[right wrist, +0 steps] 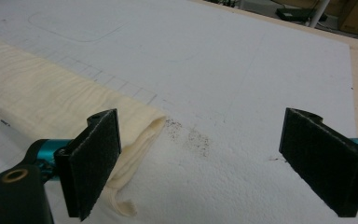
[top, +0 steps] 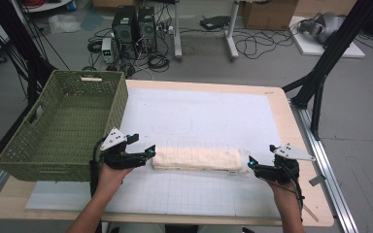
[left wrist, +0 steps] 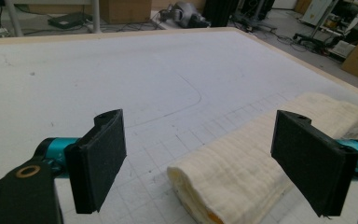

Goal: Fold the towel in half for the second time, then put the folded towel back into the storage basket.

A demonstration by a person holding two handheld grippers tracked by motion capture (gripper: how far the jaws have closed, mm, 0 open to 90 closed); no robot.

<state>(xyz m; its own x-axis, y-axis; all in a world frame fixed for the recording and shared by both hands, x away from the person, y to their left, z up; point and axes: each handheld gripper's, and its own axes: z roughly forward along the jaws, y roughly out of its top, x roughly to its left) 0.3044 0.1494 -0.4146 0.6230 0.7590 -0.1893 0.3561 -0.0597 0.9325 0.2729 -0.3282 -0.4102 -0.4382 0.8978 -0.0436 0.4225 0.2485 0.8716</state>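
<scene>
A folded cream towel lies flat on the white mat, near the mat's front edge, as a long narrow strip running left to right between the two grippers. Its left end shows stacked folded layers in the left gripper view, and its right end shows loose folded edges in the right gripper view. The left gripper sits just beside the towel's left end with its jaws spread wide; nothing is between the pads, and the towel end lies on the mat ahead of them, apart from both. The right gripper sits just beside the towel's right end, its jaws also spread wide and released; the towel's corner lies close by one pad, though whether it touches that pad I cannot tell, and the other pad stands well clear over bare mat. A small patch of dark specks marks the mat next to the towel's right end. The mat covers most of a light wooden table. On the table's left side stands a green woven basket with handle openings, its near right corner close to the left gripper. Beyond the table, computer towers and tangled cables sit on the grey floor.
</scene>
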